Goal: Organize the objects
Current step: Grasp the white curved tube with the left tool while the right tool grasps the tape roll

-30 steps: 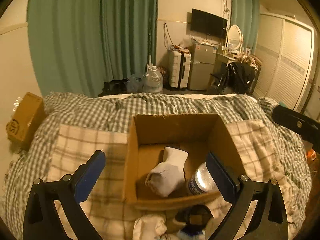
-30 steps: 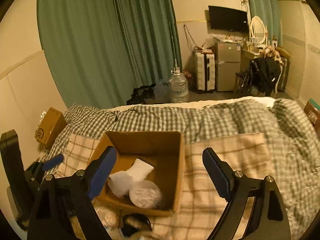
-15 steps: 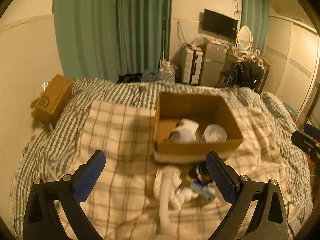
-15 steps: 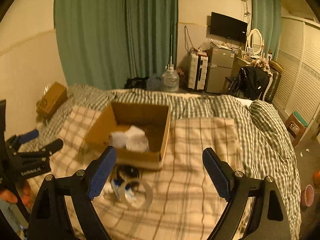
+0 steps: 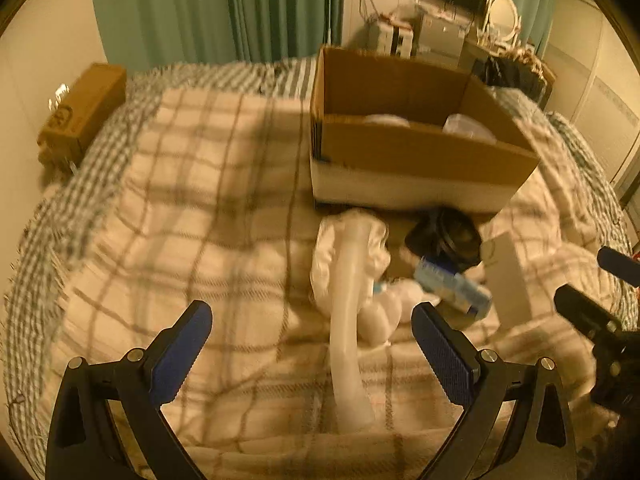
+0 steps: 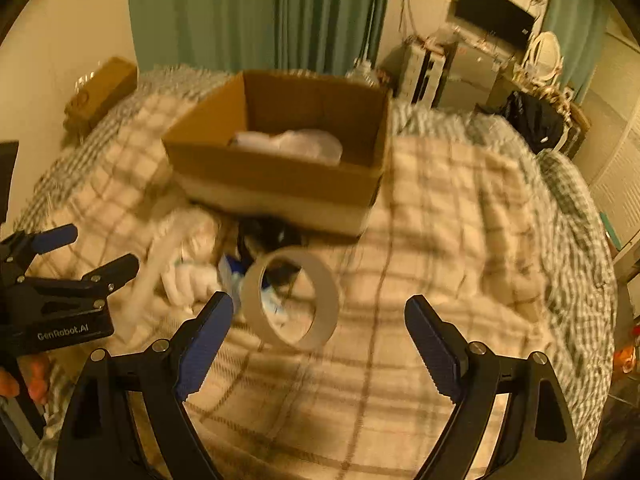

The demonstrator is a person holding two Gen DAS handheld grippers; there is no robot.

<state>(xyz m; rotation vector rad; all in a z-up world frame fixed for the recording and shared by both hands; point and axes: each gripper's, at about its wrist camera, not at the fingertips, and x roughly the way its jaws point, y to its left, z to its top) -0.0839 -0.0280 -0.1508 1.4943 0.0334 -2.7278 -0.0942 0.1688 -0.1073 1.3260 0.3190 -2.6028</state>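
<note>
An open cardboard box sits on the plaid blanket and holds a white sock and a clear lidded container. In front of it lies a pile: a long white sock, a black round object, a blue packet and a roll of tape standing on edge. My left gripper is open, low over the white sock. My right gripper is open, just in front of the tape roll. The left gripper also shows at the left of the right wrist view.
A small brown box lies at the bed's far left by the wall. Green curtains, a suitcase, a fridge and a TV stand beyond the bed. The checked duvet falls away at the right.
Both grippers have pulled back from over the box and dropped low toward the pile in front of it. Both stay open. The frames are motion-blurred.
</note>
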